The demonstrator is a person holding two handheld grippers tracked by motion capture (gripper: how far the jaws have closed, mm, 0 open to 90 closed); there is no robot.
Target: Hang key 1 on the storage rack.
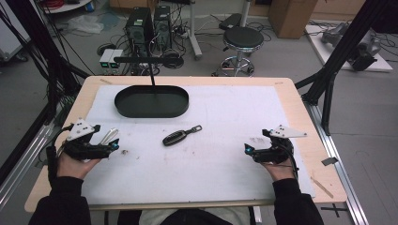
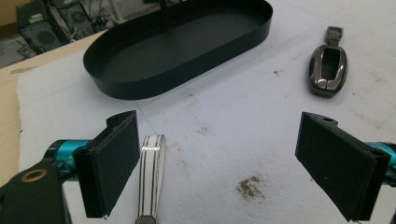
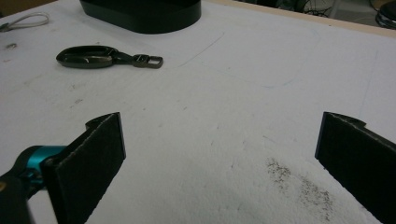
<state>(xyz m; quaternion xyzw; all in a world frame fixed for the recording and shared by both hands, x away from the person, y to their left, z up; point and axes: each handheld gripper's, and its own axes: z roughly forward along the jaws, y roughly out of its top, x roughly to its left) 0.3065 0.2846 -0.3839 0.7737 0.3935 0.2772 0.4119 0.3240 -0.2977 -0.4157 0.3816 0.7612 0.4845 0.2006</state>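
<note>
left gripper point(image 2: 219, 163) spread, jaws flanking silver clip point(image 2: 152, 172) to pinch it | right gripper point(image 3: 219, 163) spread, idle, holding nothing | key fob point(image 1: 180, 136) mid-mat, near black tray point(image 1: 150, 110), likely 2nd pick

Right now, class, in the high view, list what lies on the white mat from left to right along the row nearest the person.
Left claw → silver clip beside its tip → dark key fob → right claw. The black oval tray lies farther back, so it is left out of this row.
</note>
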